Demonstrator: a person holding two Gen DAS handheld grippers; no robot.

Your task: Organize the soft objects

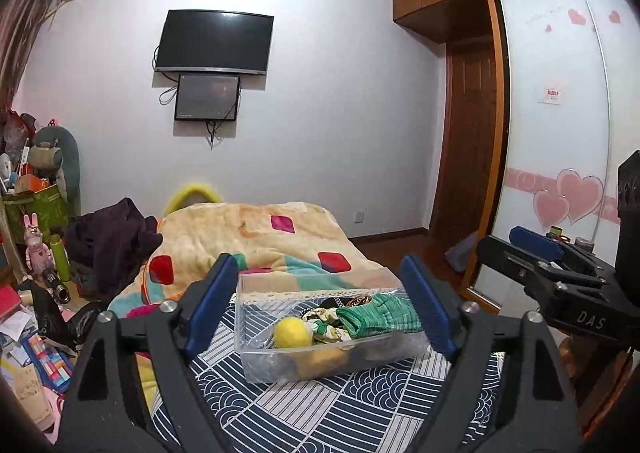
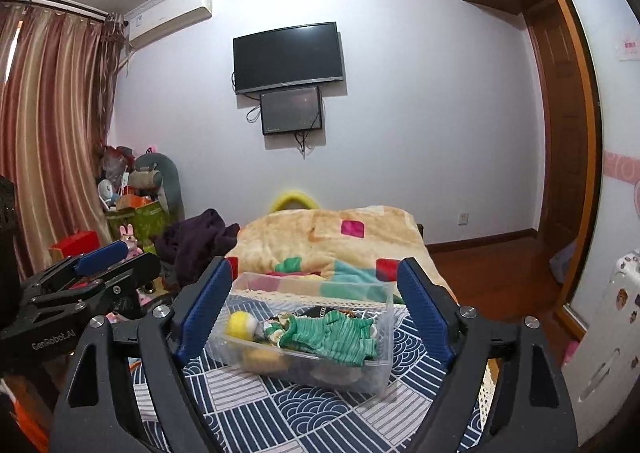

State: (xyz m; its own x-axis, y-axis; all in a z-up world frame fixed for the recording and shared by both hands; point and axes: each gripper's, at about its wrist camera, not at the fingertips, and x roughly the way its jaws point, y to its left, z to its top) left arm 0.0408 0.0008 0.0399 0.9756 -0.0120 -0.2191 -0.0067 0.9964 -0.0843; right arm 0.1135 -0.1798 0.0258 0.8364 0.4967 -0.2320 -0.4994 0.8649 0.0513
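The left gripper [image 1: 320, 301] has its two blue fingers [image 1: 210, 301] spread wide apart. Nothing is held between them and they touch nothing. The right gripper [image 2: 316, 305] is the same: wide apart, holding nothing. In the left wrist view the right gripper [image 1: 552, 265] shows at 3 o'clock. In the right wrist view the left gripper [image 2: 92, 277] shows at 9 o'clock.

Seen past the fingers, at 6 o'clock in both views, sits a clear plastic box [image 1: 320, 365] with see-through walls. It rests on a blue and white patterned cloth [image 1: 360, 405]. Inside is a fuzzy yellow ball [image 1: 291, 333] on the left, a folded green striped cloth [image 1: 376, 317] on the right, and a flowery scrunchie [image 1: 326, 327] between them. Something orange-yellow [image 1: 324, 359] lies lower down, too blurry to name.

Behind the box, toward 12 o'clock, is a fluffy yellow blanket [image 1: 248, 229] with red and pink squares. A dark pile of clothes [image 1: 112, 241] lies at 9 o'clock. A black TV [image 1: 214, 42] hangs high on the wall.
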